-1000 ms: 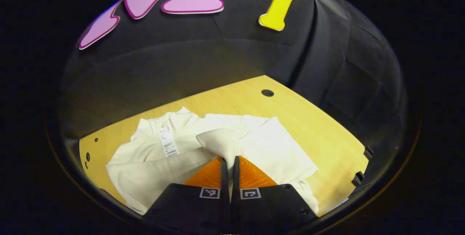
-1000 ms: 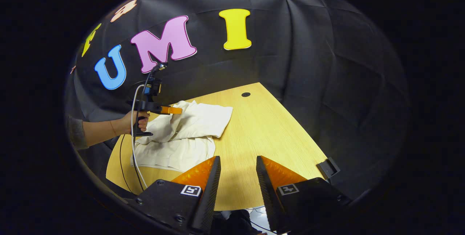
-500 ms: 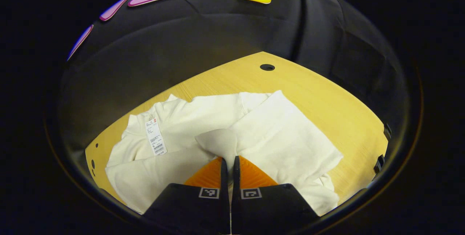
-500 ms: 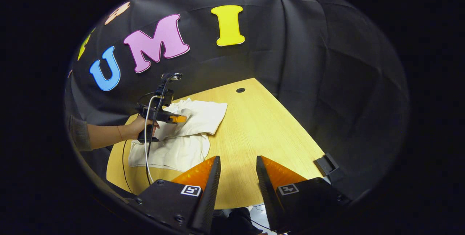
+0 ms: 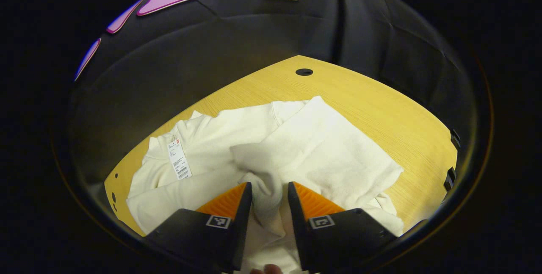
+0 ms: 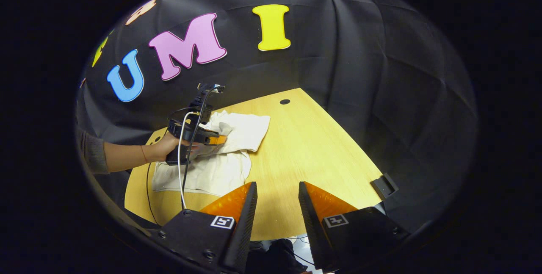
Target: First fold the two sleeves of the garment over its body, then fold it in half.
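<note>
A white long-sleeved garment (image 5: 322, 155) lies on the wooden table (image 5: 381, 109), its collar and paper tag (image 5: 178, 159) at the far left. One sleeve (image 5: 258, 159) lies folded across its body. My left gripper (image 5: 269, 189) stands open just over that sleeve, with cloth bunched loosely between its fingers. In the right gripper view the same garment (image 6: 220, 155) sits at the table's far left, where a hand (image 6: 169, 149) holds the left gripper (image 6: 220, 139) low over it. My right gripper (image 6: 277, 193) hangs open over the table's near edge, holding nothing.
The table (image 6: 305, 147) has a round cable hole (image 5: 304, 72) near its far edge and a black bracket (image 6: 383, 186) at its right side. A white cable (image 6: 182, 159) trails from the left gripper toward the near edge. Black cloth walls surround the table.
My left gripper has come down toward the garment and opened, letting go of the sleeve cuff it held. The sleeve now rests on the body. My right gripper has barely moved.
</note>
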`<action>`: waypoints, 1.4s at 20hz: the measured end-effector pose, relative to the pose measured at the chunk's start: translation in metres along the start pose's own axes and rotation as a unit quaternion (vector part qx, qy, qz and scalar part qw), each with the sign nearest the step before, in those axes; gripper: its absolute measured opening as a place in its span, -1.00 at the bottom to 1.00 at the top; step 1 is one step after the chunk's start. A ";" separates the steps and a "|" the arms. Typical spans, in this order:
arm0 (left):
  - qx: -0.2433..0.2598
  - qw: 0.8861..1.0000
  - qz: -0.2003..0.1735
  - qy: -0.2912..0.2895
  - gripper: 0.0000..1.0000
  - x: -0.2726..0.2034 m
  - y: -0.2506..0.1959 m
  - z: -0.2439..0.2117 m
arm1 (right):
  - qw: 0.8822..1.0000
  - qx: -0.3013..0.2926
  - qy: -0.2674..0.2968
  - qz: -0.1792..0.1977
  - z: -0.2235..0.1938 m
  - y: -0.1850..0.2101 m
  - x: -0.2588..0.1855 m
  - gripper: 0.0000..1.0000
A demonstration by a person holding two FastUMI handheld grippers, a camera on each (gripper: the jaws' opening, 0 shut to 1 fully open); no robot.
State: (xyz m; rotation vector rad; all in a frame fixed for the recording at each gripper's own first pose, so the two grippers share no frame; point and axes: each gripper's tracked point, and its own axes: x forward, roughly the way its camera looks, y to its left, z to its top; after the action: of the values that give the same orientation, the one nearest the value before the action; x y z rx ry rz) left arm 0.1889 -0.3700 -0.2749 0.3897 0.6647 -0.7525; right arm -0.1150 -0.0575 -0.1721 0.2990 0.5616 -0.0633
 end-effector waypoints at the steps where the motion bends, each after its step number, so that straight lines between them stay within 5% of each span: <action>1: -0.003 1.000 -0.003 -0.002 0.34 -0.005 0.001 -0.002 | 1.000 -0.003 0.000 0.004 0.001 0.006 0.001 0.22; 9: -0.058 0.997 0.022 -0.051 0.52 -0.102 0.039 -0.035 | 0.998 -0.028 0.016 0.058 -0.002 0.065 0.017 0.24; 15: -0.140 0.988 0.056 -0.022 0.52 -0.185 0.082 -0.141 | 0.993 -0.043 0.056 0.094 -0.021 0.099 0.047 0.24; 22: -0.253 0.962 0.090 0.054 0.55 -0.241 0.113 -0.277 | 0.985 -0.061 0.118 0.108 -0.062 0.111 0.083 0.25; 28: -0.311 0.944 0.088 0.074 0.50 -0.251 0.131 -0.331 | 0.979 -0.053 0.156 0.117 -0.093 0.119 0.109 0.26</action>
State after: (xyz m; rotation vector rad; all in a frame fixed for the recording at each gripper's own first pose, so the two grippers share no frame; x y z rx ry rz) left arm 0.0132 0.0239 -0.3354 -0.0787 0.9537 -0.3146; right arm -0.0543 0.0858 -0.2741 0.2720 0.8348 0.2452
